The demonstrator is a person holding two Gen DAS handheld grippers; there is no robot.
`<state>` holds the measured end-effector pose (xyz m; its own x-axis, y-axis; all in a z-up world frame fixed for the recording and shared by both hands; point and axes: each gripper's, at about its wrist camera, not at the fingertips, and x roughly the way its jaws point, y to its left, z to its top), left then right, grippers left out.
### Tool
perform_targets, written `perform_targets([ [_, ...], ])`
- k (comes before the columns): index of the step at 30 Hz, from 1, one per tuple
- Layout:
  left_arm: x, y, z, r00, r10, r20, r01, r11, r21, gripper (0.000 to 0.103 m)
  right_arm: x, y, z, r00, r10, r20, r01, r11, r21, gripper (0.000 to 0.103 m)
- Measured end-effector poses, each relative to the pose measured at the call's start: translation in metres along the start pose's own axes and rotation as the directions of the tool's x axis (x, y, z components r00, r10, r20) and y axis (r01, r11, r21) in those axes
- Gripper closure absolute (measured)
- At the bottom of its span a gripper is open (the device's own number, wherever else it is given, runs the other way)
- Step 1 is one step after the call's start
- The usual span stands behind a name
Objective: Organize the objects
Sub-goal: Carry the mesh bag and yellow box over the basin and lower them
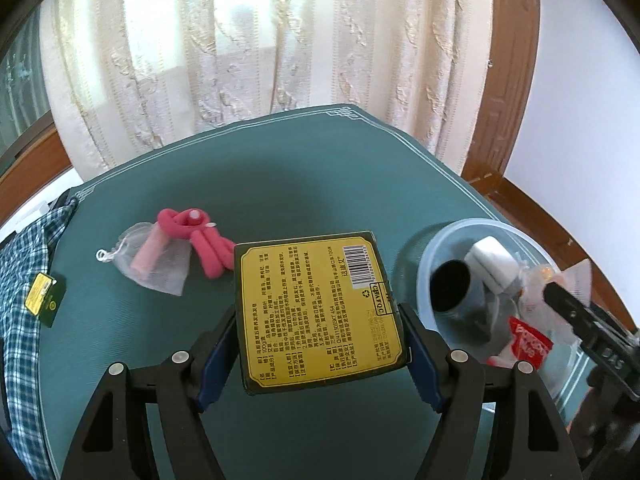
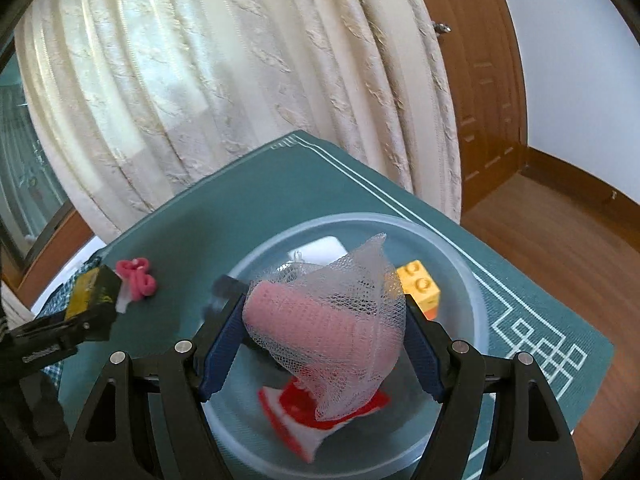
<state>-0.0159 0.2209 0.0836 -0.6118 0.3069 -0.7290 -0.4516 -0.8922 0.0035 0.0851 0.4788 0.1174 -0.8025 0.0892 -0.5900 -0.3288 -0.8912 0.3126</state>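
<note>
My left gripper (image 1: 318, 344) is shut on a dark green box with a yellow label (image 1: 320, 312) and holds it above the green mat (image 1: 280, 168). My right gripper (image 2: 326, 332) is shut on a white mesh pouch with a pink roll inside (image 2: 324, 320), held over the clear plastic bowl (image 2: 460, 276). The bowl (image 1: 436, 248) holds a yellow toy brick (image 2: 420, 286), a red and white packet (image 2: 296, 416), a white box (image 1: 492, 264) and a black cylinder (image 1: 452, 286). A second mesh pouch with a pink roll (image 1: 154, 258) and a pink foam twist (image 1: 200, 240) lie on the mat.
A blue checked cloth (image 1: 24, 280) lies at the mat's left edge with a small green and yellow packet (image 1: 44, 294) on it. A cream curtain (image 1: 260, 48) hangs behind the table. A wooden door (image 2: 480, 92) and wooden floor (image 2: 560, 232) are to the right.
</note>
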Motion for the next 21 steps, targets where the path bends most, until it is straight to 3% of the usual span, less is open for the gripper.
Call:
perform_targets([
  [12,0.003,-0.035,-0.003,0.999,-0.05,-0.014,0.051,0.997,0.066,0.025,0.016,-0.015,0.002,0.999,-0.019,-0.042,0.018,1.0,-0.024,0.028],
  [21,0.004,-0.066,-0.011,0.987,-0.156,-0.038,0.16,0.979,0.128,0.025,0.023,-0.015,0.005,0.999,-0.038,-0.038,0.036,0.998,-0.058,0.028],
])
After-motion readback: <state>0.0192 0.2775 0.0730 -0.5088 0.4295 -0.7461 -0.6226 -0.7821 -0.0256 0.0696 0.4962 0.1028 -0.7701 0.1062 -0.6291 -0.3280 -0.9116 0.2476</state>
